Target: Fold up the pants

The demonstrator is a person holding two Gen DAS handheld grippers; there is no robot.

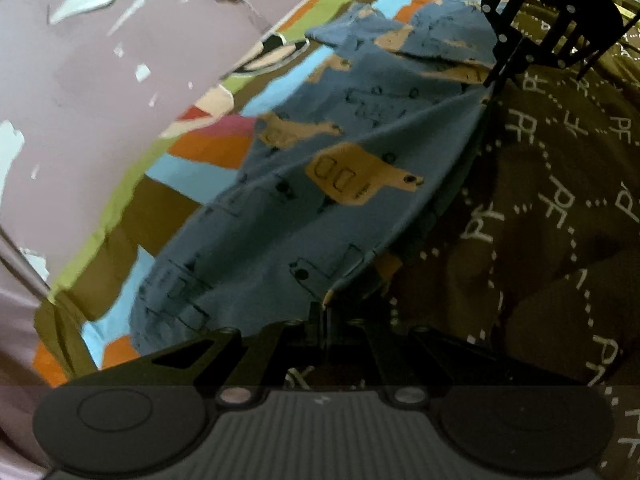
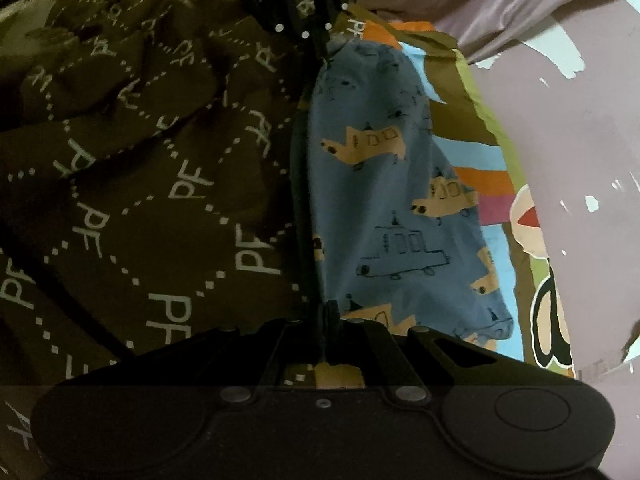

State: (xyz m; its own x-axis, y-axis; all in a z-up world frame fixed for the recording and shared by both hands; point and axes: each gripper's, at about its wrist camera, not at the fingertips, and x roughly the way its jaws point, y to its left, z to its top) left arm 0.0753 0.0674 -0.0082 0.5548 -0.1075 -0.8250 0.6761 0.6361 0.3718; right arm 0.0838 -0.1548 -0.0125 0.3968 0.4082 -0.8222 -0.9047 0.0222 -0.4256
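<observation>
The pants (image 1: 320,200) are small, blue, printed with orange and outlined vehicles. They hang stretched between the two grippers above a bed. My left gripper (image 1: 322,312) is shut on one corner of the pants at the bottom of its view. My right gripper (image 1: 494,80) shows at the upper right there, pinching the far corner. In the right wrist view the pants (image 2: 384,208) run from my right gripper (image 2: 330,312), shut on the near edge, up to the left gripper (image 2: 324,50) shut on the far end.
A brown blanket (image 1: 540,200) with white "PF" letters lies bunched on one side (image 2: 140,180). A colourful cartoon bedsheet (image 1: 192,152) lies under the pants (image 2: 500,168). A mauve wall (image 1: 100,80) with peeling paint borders the bed (image 2: 580,140).
</observation>
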